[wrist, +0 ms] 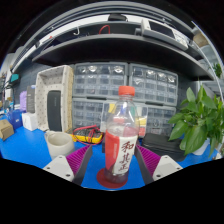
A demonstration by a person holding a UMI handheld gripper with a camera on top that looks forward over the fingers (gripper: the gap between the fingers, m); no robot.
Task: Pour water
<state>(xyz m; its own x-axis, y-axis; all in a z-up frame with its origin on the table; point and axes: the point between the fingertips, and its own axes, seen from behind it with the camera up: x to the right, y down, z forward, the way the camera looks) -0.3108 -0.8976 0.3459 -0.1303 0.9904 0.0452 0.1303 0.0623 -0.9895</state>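
My tool (120,172) grips the capped red-label bottle (121,140) at lower centre; the bowl (59,143), lower left, awaits pouring.

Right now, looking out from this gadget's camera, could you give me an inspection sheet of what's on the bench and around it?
Surface: blue table top, mostly bare near the fingers.
Job's things: clear bottle with red cap and red label, upright between the fingers; beige bowl to its left, contents not visible.
Clutter: small wooden block at far left; red and yellow item behind the bowl, too small to identify.
Grippers: gripper with magenta pads either side of the bottle; contact unclear.
Cables: nothing seen.
Surroundings: drawer cabinets behind, shelving above, green plant at right, beige framed unit at left.
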